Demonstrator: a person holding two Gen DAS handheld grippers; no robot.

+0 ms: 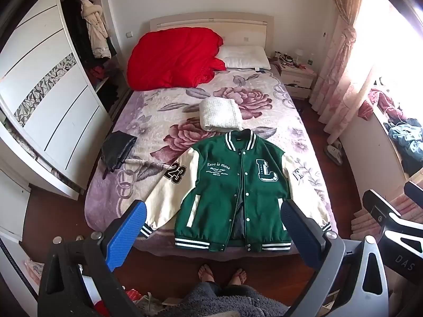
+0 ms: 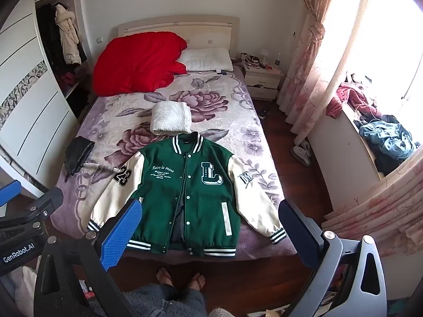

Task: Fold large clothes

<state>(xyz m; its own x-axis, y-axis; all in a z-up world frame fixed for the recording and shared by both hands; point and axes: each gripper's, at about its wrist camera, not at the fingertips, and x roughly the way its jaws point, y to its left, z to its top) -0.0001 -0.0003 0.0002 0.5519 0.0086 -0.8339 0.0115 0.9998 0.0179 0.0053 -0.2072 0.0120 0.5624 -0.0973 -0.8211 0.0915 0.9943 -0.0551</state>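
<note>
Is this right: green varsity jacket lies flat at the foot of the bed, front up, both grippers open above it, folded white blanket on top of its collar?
Not quite. The folded white blanket lies beyond the collar of the green varsity jacket, not on it, as the right wrist view shows. The rest holds: left gripper and right gripper open.

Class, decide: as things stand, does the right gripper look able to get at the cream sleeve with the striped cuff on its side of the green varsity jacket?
Probably yes. The right gripper is open and empty, and that cream sleeve lies uncovered at the bed's near edge.
</note>
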